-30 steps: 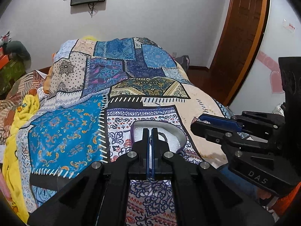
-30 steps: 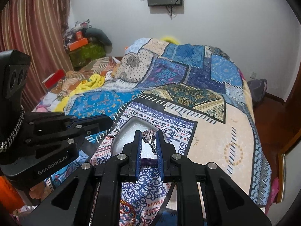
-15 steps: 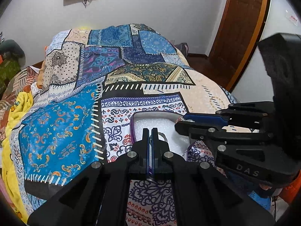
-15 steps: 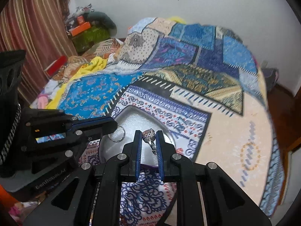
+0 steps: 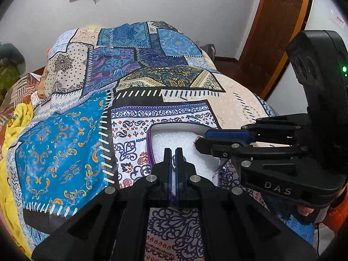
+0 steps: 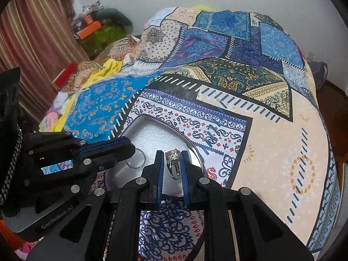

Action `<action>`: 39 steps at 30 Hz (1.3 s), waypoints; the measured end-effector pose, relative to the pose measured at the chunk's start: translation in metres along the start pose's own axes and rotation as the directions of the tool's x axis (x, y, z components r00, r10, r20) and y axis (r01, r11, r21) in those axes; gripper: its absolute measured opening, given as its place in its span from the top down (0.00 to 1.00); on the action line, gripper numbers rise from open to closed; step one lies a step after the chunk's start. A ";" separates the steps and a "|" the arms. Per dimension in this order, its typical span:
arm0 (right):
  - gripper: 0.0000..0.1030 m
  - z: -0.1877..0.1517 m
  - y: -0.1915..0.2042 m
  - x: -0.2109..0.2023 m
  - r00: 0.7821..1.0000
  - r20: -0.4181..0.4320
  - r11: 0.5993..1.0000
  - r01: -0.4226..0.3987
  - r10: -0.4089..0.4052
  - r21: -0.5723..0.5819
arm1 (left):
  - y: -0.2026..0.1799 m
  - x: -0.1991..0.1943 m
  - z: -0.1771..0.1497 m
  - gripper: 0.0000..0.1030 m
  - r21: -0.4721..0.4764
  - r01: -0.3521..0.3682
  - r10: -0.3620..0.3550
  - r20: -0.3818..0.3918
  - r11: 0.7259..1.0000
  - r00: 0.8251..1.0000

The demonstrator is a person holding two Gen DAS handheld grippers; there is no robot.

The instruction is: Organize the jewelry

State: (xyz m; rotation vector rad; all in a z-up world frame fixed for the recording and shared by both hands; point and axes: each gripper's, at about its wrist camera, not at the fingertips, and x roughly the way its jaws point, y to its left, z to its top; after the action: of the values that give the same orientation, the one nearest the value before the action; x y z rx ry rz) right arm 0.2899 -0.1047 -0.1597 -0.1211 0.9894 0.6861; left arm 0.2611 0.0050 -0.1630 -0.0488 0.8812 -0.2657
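Two tools, right tool point(image 6: 171, 163) pinching ring point(image 6: 173, 163)

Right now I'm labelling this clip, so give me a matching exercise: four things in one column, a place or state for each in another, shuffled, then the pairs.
Things:
1. stone ring
2. plain ring
3. box
4. left gripper

Places or states:
A. lies open on the quilt, white foam inside
B. pinched between the right gripper's fingers
C. shut on the rim of a thin hoop
D. hangs over the foam from the other gripper's tip

Pairs: 1-B, 2-D, 3-A, 4-C
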 end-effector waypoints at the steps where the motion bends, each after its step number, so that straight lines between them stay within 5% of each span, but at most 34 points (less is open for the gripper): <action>1: 0.87 0.001 0.001 0.000 1.000 -0.002 1.000 0.008 -0.008 -0.007 | 0.000 -0.001 0.000 0.99 0.000 0.002 -0.002 0.000 1.000 1.000; 14: 0.86 0.000 0.006 -0.039 0.996 0.078 0.999 0.043 -0.042 -0.003 | 0.006 -0.034 0.001 0.94 -0.024 -0.016 0.016 0.033 1.000 0.999; 19: 0.72 -0.004 0.006 -0.060 0.992 0.114 0.998 0.050 -0.053 0.025 | -0.001 -0.052 -0.004 0.67 0.004 -0.063 0.062 0.060 0.998 0.996; 25: 0.66 -0.018 0.009 -0.079 0.988 0.134 0.996 0.076 -0.081 0.038 | -0.007 -0.074 -0.016 0.57 0.004 -0.077 0.076 0.071 0.997 0.995; 39: 0.66 -0.075 0.036 -0.101 0.972 0.131 0.980 0.198 -0.194 -0.020 | -0.022 -0.097 -0.063 0.54 0.043 -0.094 0.095 -0.005 0.995 0.996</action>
State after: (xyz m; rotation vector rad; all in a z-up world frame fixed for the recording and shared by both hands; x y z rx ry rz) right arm 0.1785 -0.1539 -0.1134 -0.1988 0.8303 0.5227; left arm 0.1495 0.0119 -0.1269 0.0338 0.8819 -0.1965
